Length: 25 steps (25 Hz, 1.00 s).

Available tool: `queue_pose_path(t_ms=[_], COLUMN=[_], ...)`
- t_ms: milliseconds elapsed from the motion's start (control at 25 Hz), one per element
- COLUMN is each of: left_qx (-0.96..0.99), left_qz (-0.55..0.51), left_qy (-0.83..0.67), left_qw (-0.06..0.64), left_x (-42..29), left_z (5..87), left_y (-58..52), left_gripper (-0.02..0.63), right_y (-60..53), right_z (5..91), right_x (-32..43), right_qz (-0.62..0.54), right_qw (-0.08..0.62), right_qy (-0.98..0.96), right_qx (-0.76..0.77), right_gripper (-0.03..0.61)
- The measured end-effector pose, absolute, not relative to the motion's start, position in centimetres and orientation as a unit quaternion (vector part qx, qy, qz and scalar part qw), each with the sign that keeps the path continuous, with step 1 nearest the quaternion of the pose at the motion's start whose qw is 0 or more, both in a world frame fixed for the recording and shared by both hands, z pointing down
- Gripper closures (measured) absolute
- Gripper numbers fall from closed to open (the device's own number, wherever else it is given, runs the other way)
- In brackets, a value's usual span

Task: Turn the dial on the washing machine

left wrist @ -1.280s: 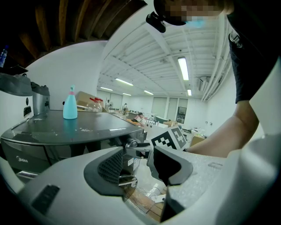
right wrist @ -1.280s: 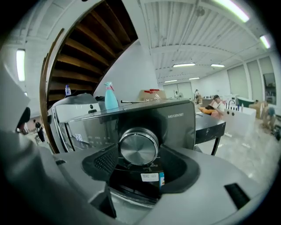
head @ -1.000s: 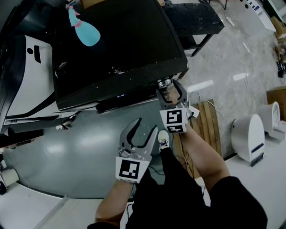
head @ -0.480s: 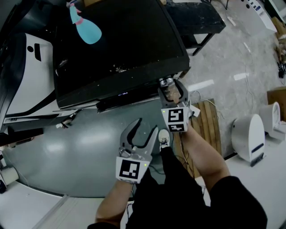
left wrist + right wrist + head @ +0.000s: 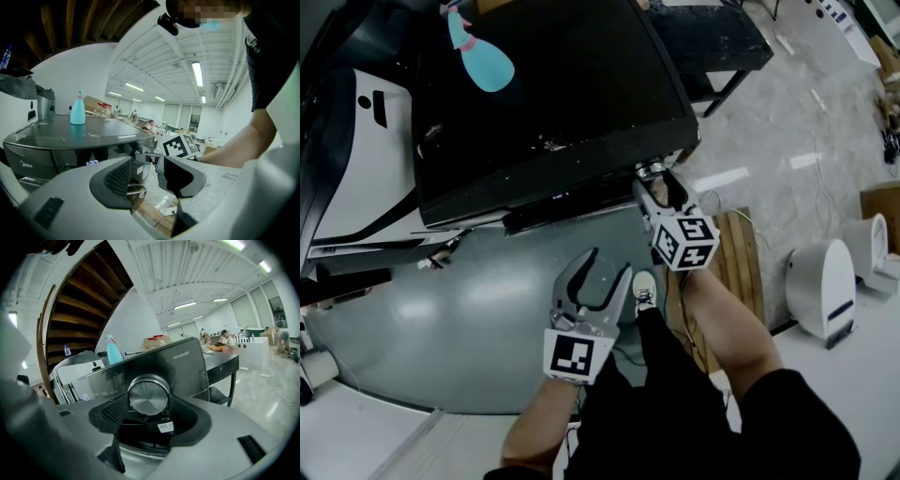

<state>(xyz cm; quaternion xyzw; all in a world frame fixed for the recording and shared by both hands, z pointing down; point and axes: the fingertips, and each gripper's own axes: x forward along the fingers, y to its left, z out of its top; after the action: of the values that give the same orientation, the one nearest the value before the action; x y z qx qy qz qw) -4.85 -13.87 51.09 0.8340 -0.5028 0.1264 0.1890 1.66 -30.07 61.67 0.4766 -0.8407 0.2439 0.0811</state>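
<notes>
Right gripper view looks straight at the silver dial (image 5: 148,397), which sits between the two jaws of the right gripper (image 5: 149,412). The jaws are clamped against its rim on both sides. In the head view the dial (image 5: 650,171) stands at the right end of the near front panel of the dark washing machine (image 5: 544,84), and the right gripper (image 5: 657,184) reaches in to it from the near side.

The left gripper (image 5: 598,272) hangs nearer and to the left. Its jaws are spread with nothing between them, and it is clear of the machine.

For a clean turn, the wrist should probably roll about the dial's own axis. Pulling outward or leaning sideways could let the pads slide off the smooth metal rim. A firm, centred hold seems best, with a glance at the lit display (image 5: 555,198) left of the dial to confirm the setting. The teal spray bottle (image 5: 483,61) stands far back on the lid, well apart from the work.
</notes>
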Motion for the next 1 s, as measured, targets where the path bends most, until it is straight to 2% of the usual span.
queue_pose_path(t_ms=[600, 1000], left_qx=[0.835, 0.842], left_qz=[0.121, 0.113], left_qy=[-0.505, -0.501], left_qw=[0.183, 0.167], left_x=[-5.5, -7.2], left_z=[50.0, 47.6], left_y=[-12.9, -10.4], left_gripper=[0.414, 0.414], right_y=[-29.3, -25.6], right_z=[60.8, 56.2], right_x=[1.8, 0.3], right_qz=[0.218, 0.177], right_qw=[0.102, 0.092], right_qy=[-0.84, -0.854], right_qx=[0.486, 0.481], right_gripper=[0.285, 0.29])
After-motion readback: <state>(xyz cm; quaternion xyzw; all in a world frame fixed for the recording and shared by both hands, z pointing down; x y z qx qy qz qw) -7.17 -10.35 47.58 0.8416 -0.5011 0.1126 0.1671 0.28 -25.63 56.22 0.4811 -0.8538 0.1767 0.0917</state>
